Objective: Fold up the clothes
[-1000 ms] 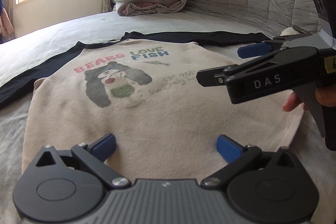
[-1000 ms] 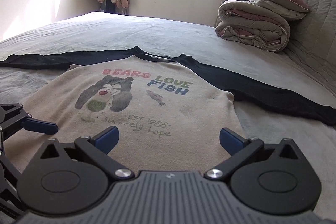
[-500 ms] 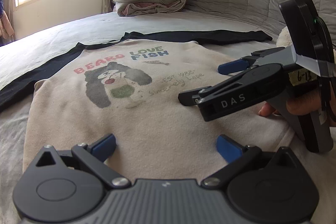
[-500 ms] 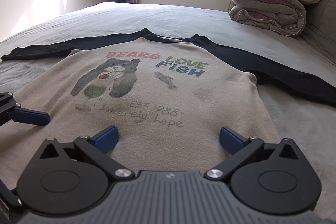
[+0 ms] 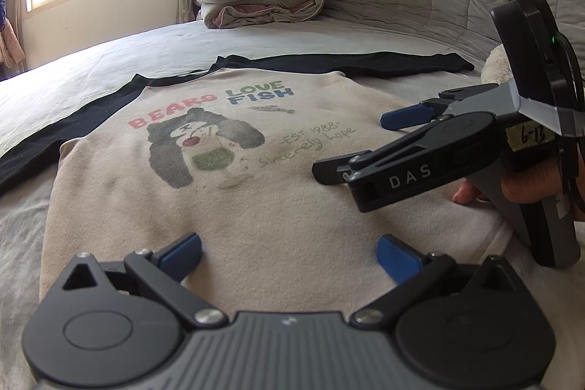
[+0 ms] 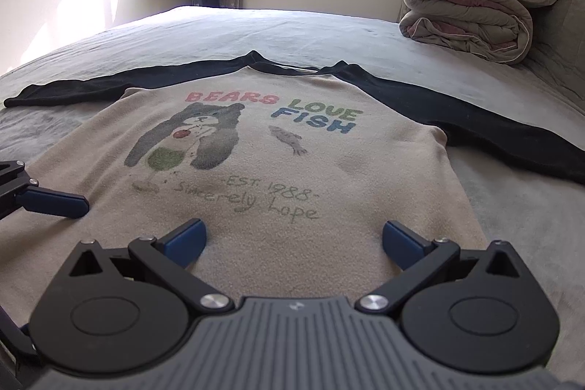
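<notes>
- lies flat, print side up, on the grey bed (image 6: 292, 31): cream sweatshirt (image 5: 278, 207) with bear print, both dark sleeves (image 6: 512, 141) stretched straight out to the sides, neckline at 12 o'clock in both views, hem nearest the cameras.
- no fold made yet; no crease or doubled layer anywhere on the body.
- changed over the last second: right tool (image 5: 369, 148) now lower and further in over the shirt from 3 o'clock of the left wrist view, where a second ago it sat higher and nearer the right edge; in its own view the print now looms larger and closer.
- left tool (image 5: 289, 253) barely moved, hovering over the hem area as before.
- both tools spread wide apart, blue pads (image 6: 182, 240) clear of the cloth, nothing gripped.
- in the right wrist view, one blue finger (image 6: 55, 203) of the left tool pokes in at 9 o'clock, low over the shirt's left side.
- hand (image 5: 519, 185) visible on the right tool's handle, near the shirt's right edge.
- likely meaning: approach phase closing, tools settling toward the lower body of the shirt for a first pinch; contact with the fabric not certain from these views.
- folded quilt and pillow (image 6: 475, 10) well apart, near the head of the bed, out of the way.
</notes>
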